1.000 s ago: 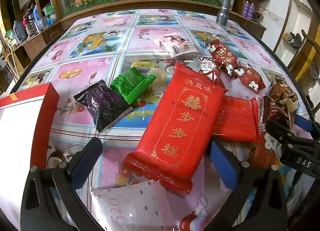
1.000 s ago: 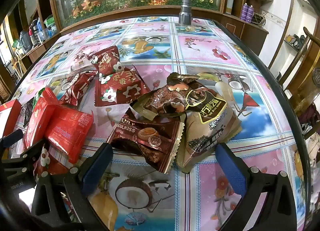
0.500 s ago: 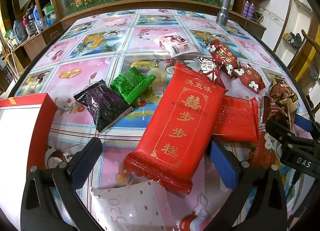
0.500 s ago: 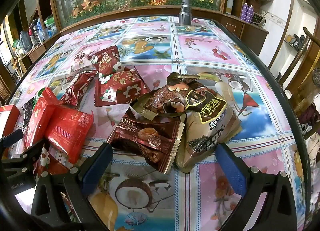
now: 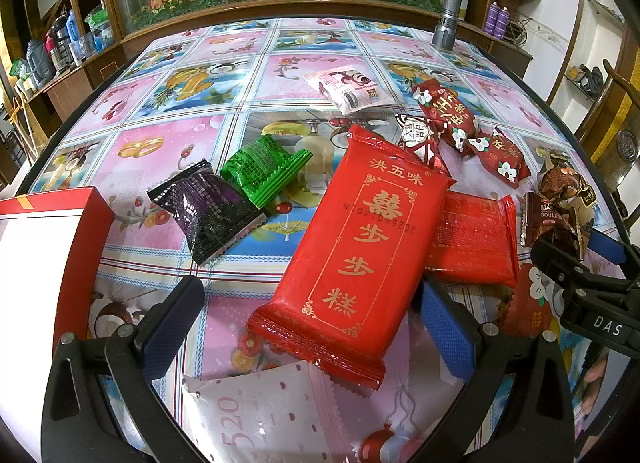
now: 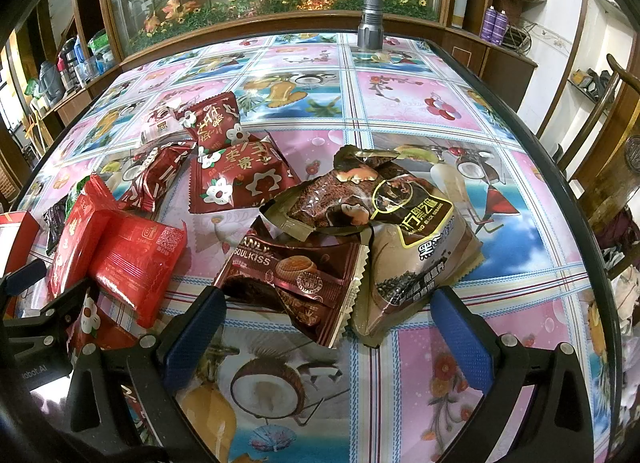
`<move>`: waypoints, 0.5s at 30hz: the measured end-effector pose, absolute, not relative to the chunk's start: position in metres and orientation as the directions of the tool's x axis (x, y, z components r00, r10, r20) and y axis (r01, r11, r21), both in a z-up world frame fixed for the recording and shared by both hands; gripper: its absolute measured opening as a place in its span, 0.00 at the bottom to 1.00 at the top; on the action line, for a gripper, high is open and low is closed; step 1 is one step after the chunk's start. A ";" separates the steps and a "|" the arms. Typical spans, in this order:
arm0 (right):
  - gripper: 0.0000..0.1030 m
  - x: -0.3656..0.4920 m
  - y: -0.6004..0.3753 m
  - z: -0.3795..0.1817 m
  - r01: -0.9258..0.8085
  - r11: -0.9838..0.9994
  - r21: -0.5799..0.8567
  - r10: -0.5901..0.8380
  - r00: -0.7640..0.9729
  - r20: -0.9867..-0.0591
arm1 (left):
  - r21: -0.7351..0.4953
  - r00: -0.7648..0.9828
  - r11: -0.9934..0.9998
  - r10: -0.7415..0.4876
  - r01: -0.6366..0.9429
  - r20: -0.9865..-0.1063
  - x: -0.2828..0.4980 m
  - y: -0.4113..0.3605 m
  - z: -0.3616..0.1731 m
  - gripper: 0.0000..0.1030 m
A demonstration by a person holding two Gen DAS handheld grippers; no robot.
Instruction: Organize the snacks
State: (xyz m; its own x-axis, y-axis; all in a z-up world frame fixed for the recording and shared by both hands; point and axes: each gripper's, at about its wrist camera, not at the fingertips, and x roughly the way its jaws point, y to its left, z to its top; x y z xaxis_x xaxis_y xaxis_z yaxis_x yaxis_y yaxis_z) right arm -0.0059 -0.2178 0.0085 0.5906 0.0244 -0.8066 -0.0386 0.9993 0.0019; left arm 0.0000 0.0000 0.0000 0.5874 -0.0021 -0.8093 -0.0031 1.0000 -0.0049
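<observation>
Snack packets lie scattered on the flowered table. In the left wrist view, my left gripper (image 5: 312,315) is open around the near end of a large red packet with gold writing (image 5: 356,239). A purple-black packet (image 5: 208,209) and a green packet (image 5: 264,167) lie left of it, a smaller red packet (image 5: 476,239) right, and a pink "520" packet (image 5: 264,415) below. In the right wrist view, my right gripper (image 6: 328,331) is open just short of a brown Soulkiss packet (image 6: 296,275) and a black sesame bag (image 6: 408,239). Dark red packets (image 6: 236,179) lie behind.
A red and white box (image 5: 44,263) sits at the table's left edge. A grey flashlight (image 6: 371,11) stands at the far edge. A wooden cabinet with a flower display runs behind the table. A wooden chair (image 6: 600,135) stands to the right.
</observation>
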 end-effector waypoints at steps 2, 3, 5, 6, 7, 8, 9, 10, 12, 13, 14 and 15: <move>1.00 -0.006 -0.218 0.008 -0.039 0.999 0.002 0.024 0.591 -0.807 | -0.006 0.587 1.000 -0.003 -0.003 -0.809 0.000 0.000 0.000 1.00; 1.00 -0.006 -0.218 0.008 -0.039 0.999 0.002 0.024 0.591 -0.807 | -0.006 0.587 1.000 -0.004 -0.003 -0.810 0.000 0.000 0.000 1.00; 1.00 -0.007 -0.217 0.008 -0.034 0.999 0.003 0.022 0.590 -0.807 | -0.003 0.568 1.000 -0.016 0.023 -0.823 -0.001 0.000 0.001 1.00; 1.00 -0.007 -0.216 0.008 -0.032 0.999 0.001 0.020 0.590 -0.807 | -0.005 0.552 0.999 -0.029 0.045 -0.833 -0.002 0.001 0.001 1.00; 1.00 -0.008 -0.216 0.008 -0.037 0.999 0.002 0.023 0.589 -0.808 | -0.001 0.541 0.999 -0.022 0.040 -0.841 -0.004 0.003 0.002 1.00; 1.00 -0.009 -0.216 0.009 -0.051 0.999 0.002 0.032 0.585 -0.811 | 0.006 0.536 1.000 -0.004 0.016 -0.844 -0.007 0.008 0.005 1.00; 1.00 -0.010 -0.216 0.009 -0.060 0.998 0.003 0.037 0.574 -0.818 | 0.003 0.544 1.000 0.006 -0.006 -0.839 -0.013 0.015 0.011 1.00; 1.00 -0.011 -0.218 0.010 -0.054 0.999 0.007 0.036 0.564 -0.825 | -0.002 0.560 1.000 0.005 -0.012 -0.829 -0.020 0.021 0.020 1.00; 0.99 -0.016 -0.225 0.016 -0.040 0.998 0.057 0.069 0.582 -0.810 | 0.030 0.630 1.000 0.029 -0.010 -0.776 -0.041 0.033 0.043 1.00; 0.99 -0.021 -0.228 0.020 -0.044 0.995 0.084 0.094 0.599 -0.795 | 0.055 0.651 0.998 0.044 -0.003 -0.758 -0.049 0.035 0.050 1.00; 0.99 -0.026 -0.229 0.027 -0.060 0.991 0.117 0.129 0.628 -0.767 | 0.095 0.675 0.995 0.062 0.011 -0.735 -0.060 0.040 0.060 1.00; 0.99 -0.033 -0.228 0.035 -0.086 0.986 0.141 0.162 0.664 -0.730 | 0.133 0.692 0.991 0.083 0.019 -0.717 -0.070 0.045 0.067 1.00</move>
